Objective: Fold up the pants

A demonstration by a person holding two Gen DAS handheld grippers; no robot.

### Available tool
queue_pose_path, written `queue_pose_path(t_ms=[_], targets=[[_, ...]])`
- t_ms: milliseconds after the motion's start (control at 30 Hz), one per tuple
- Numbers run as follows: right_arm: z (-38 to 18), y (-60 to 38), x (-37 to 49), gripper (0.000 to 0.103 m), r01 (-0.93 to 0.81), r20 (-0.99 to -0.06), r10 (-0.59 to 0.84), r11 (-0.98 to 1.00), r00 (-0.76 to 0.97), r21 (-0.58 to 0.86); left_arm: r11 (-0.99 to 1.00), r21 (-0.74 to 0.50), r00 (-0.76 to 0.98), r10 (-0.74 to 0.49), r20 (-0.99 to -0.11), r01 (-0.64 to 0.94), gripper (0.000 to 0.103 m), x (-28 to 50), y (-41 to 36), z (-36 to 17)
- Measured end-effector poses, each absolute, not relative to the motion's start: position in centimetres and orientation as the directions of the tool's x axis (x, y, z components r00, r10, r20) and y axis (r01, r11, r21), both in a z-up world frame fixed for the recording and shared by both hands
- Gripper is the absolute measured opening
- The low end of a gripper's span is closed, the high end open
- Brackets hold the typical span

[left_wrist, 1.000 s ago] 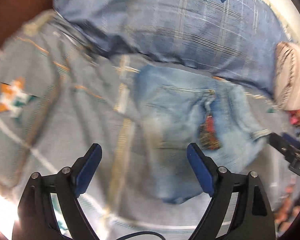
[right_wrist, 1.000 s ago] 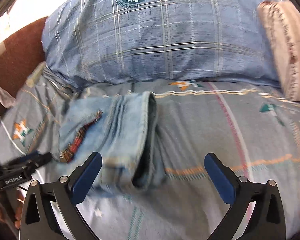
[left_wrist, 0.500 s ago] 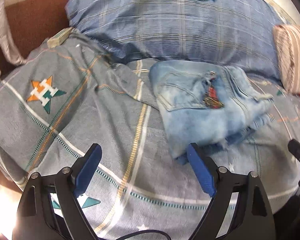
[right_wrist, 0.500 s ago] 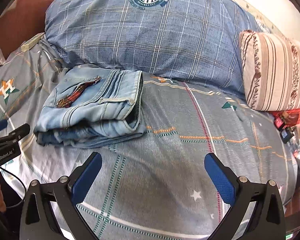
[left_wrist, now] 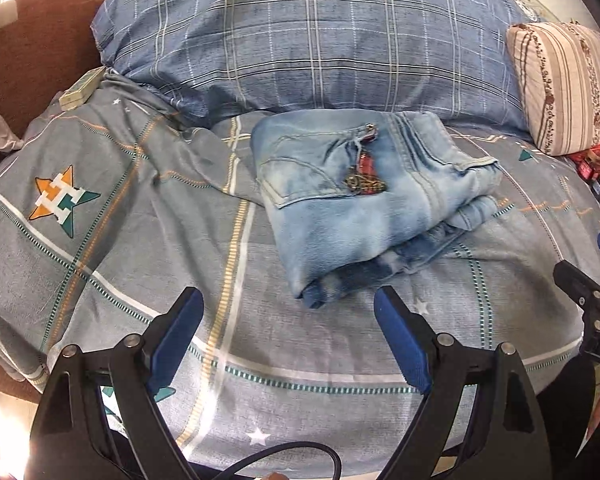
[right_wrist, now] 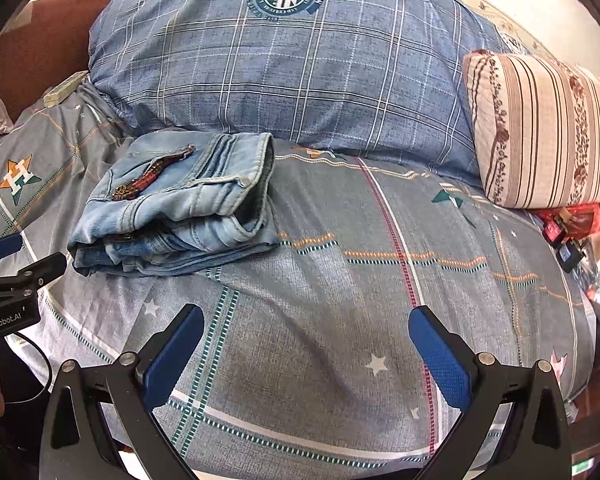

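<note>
The light-blue washed denim pants [left_wrist: 364,200] lay folded into a compact, layered bundle, pocket side up with a red-and-gold patch on top, ahead of the left gripper [left_wrist: 286,340] and slightly to the right of its line, and ahead and to the left of the right gripper [right_wrist: 306,350]. Neither gripper touched them. Both sets of blue-padded jaws stood spread wide with nothing between them, only the grey patterned bedsheet [left_wrist: 240,272] showing in the gaps; released like that and held clear of the bundle, they suggested the folding was done and the stack had been left to rest alone. Beyond the pants, a large blue plaid pillow [right_wrist: 284,60] rose just behind the bundle, apparently touching its far edge. A beige striped cushion [right_wrist: 540,132] sat well off to the right gripper's far right.
</note>
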State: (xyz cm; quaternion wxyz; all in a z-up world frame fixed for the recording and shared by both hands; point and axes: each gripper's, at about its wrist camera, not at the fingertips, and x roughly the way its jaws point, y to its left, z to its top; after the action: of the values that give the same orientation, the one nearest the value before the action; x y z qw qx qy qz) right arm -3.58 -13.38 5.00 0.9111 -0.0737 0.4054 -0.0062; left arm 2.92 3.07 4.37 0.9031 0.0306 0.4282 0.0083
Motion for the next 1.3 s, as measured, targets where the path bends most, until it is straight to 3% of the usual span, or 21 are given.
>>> queue_pose_path(t_ms=[233,400,1300], targets=[[4.9,-13.6,-3.3,0.103,-0.049,-0.737,-0.070,0.989,0.672,-0.139,0.998,0.049,0.627,0.013,-0.779,0.041,0.089,2.7,2.4,5.0],[4.5,-13.6,-3.0,0.103,-0.053,-0.748,-0.063,0.990,0.661,-0.129,0.998,0.036,0.610,-0.008,-0.792,0.060,0.097,2.6,2.1,4.9],[4.4,-15.3,-3.5,0.103,-0.010,-0.759,-0.075,0.994,0.646,-0.106,0.978,-0.012,0.593,-0.137,-0.793,0.210,0.097,1.5,-0.9,4.5]])
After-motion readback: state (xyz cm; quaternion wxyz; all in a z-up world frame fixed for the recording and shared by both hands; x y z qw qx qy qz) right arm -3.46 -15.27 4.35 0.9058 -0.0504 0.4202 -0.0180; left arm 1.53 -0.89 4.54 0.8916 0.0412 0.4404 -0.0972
